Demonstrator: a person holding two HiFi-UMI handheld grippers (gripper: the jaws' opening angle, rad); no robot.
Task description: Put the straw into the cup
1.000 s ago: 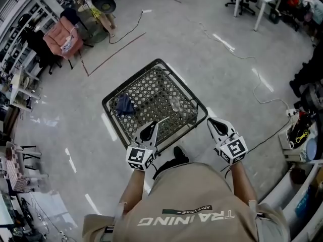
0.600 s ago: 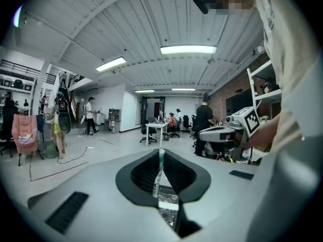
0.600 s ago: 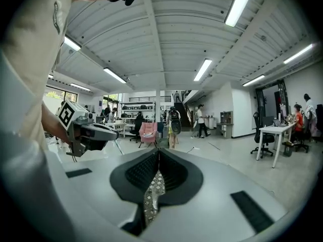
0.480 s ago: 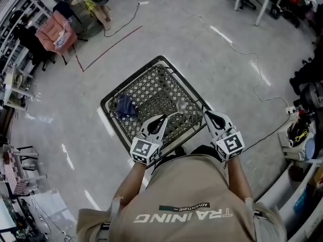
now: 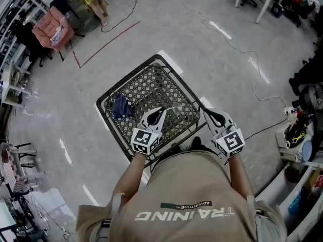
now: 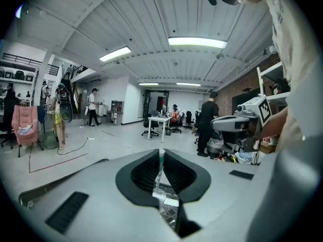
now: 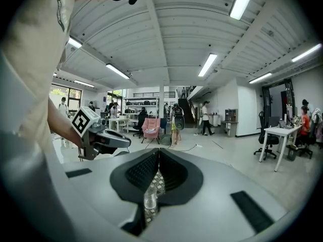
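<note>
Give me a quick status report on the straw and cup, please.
Left gripper shut on straw. Right gripper shut, empty. Cup in mesh basket, straw not yet in. Blue cloth well aside.

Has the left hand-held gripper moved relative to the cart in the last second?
Yes. The left hand-held gripper, holding the straw, went forward from the cart's near rim to over its basket.

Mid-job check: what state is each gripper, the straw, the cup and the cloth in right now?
left gripper: shut on the straw.
right gripper: shut, holding nothing.
straw: clamped in the left gripper, not in the cup.
cup: loose in the cart basket, no straw in it.
blue cloth: crumpled in the cart basket.
</note>
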